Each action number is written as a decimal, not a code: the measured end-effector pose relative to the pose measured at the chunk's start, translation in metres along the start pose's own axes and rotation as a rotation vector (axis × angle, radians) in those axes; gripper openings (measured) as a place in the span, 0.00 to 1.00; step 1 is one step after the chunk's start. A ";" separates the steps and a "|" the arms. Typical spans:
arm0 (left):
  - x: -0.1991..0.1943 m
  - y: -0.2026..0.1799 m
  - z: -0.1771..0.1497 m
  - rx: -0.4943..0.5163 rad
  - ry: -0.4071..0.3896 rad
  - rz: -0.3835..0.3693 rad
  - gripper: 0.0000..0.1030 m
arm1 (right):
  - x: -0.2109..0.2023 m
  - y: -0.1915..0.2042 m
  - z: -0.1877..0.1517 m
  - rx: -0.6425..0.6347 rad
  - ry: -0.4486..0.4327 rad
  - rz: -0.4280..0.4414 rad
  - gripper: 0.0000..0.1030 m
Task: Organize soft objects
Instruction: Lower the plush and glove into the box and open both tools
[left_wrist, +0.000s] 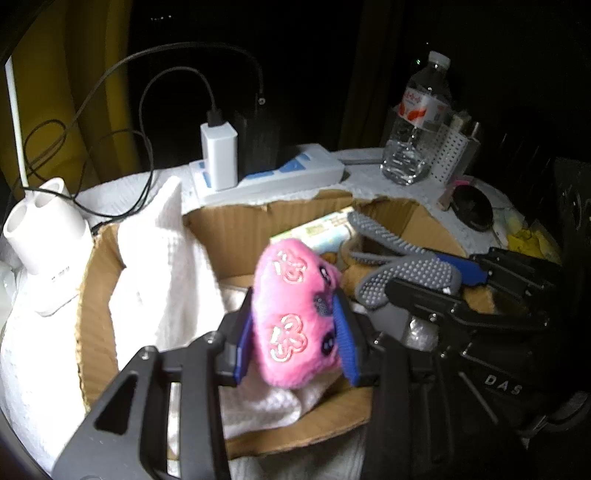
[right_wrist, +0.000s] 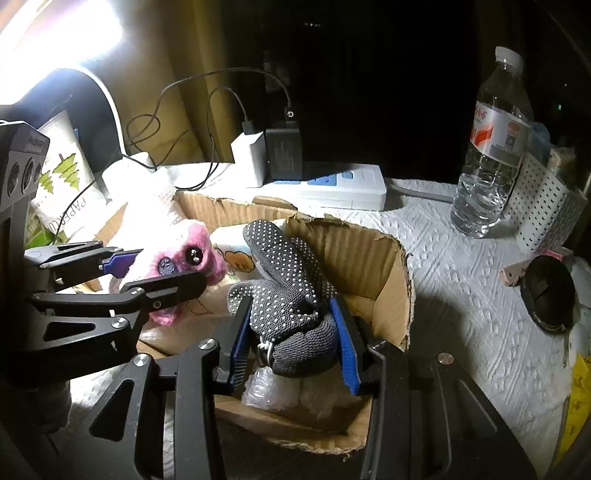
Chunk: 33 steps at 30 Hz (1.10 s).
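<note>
My left gripper (left_wrist: 295, 328) is shut on a pink plush toy (left_wrist: 293, 310) and holds it over the open cardboard box (left_wrist: 96, 295). The toy also shows in the right wrist view (right_wrist: 184, 258), between the left gripper's fingers (right_wrist: 122, 266). My right gripper (right_wrist: 291, 328) is shut on a grey dotted glove (right_wrist: 288, 288) and holds it inside the same box (right_wrist: 369, 258). In the left wrist view the glove (left_wrist: 406, 273) and the right gripper (left_wrist: 465, 277) sit at the right. A white towel (left_wrist: 162, 266) lies in the box's left side.
A white power strip (left_wrist: 273, 177) with chargers and cables sits behind the box. A water bottle (right_wrist: 491, 147) and a white perforated basket (right_wrist: 543, 206) stand at the right. A black round object (right_wrist: 550, 291) lies on the white cloth. A white two-hole holder (left_wrist: 44, 236) stands left.
</note>
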<state>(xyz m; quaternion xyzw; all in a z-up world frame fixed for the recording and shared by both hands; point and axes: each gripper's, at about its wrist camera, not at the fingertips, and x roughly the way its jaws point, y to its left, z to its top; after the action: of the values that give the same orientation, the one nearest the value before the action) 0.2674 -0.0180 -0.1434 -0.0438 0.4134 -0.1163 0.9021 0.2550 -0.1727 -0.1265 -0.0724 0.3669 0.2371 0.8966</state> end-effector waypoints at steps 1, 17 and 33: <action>0.001 0.000 0.000 0.002 0.002 0.000 0.38 | 0.001 0.000 0.000 0.000 0.004 -0.001 0.42; 0.009 0.000 0.001 -0.008 0.016 0.017 0.40 | 0.006 0.002 -0.001 -0.016 0.019 -0.024 0.43; -0.033 0.003 0.005 -0.042 -0.036 0.061 0.62 | -0.022 0.006 0.001 0.024 -0.026 -0.032 0.62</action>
<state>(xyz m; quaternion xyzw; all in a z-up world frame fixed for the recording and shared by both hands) 0.2515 -0.0071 -0.1165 -0.0523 0.4005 -0.0793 0.9114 0.2390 -0.1757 -0.1103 -0.0644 0.3567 0.2191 0.9059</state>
